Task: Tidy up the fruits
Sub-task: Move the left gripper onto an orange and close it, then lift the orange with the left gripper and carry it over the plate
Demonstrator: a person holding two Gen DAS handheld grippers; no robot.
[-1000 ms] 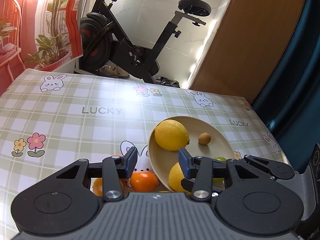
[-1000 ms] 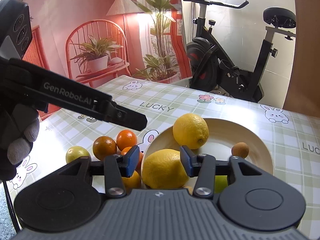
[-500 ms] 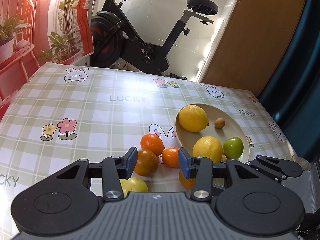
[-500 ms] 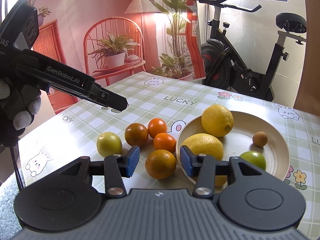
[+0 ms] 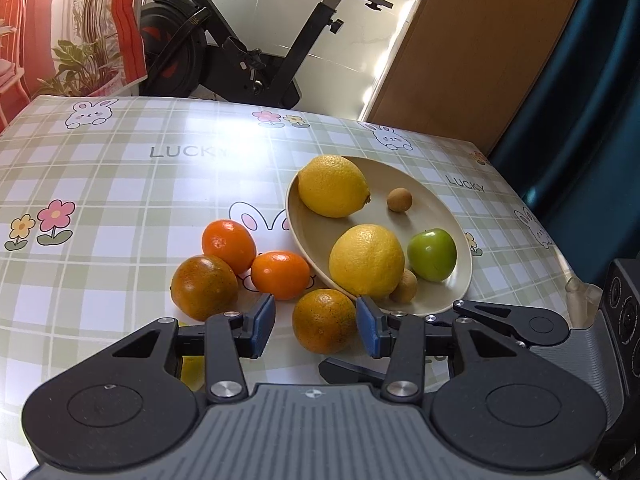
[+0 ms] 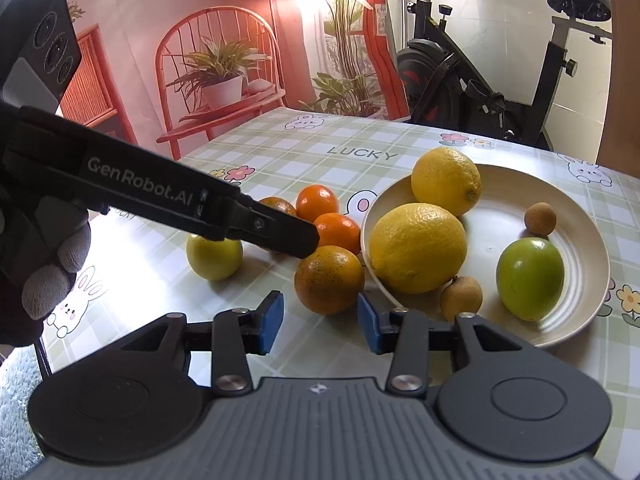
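A pick is judged to be the step in hand: loose fruit lies on the bench and is to be gathered onto the plate, and both grippers are aimed at the same speckled orange.

The left gripper is held released, nothing between its blue fingers; the speckled orange sits just ahead of the gap, centred between them and resting on the bench against the near rim of the plate. The right gripper is likewise spread and empty, with the same orange just beyond its fingers and slightly left of the right one.

Ahead and left of the left fingers, three more oranges are clustered, touching one another. A yellow-green fruit is seen in the right view, partly hidden under the left tool. On the plate, ahead and right of the fingers, lie two lemons, a green apple and two small brown fruits.

The next move is judged to call for one gripper to be advanced until the orange's widest part is straddled, then closed gently; a round fruit may be expected to roll if nudged off-centre. Only one tool should be committed, since a collision is likely.

The left tool is held low and pitched down, reaching across the right view, gripped by a gloved hand. The right tool is held similarly low, close beside it.
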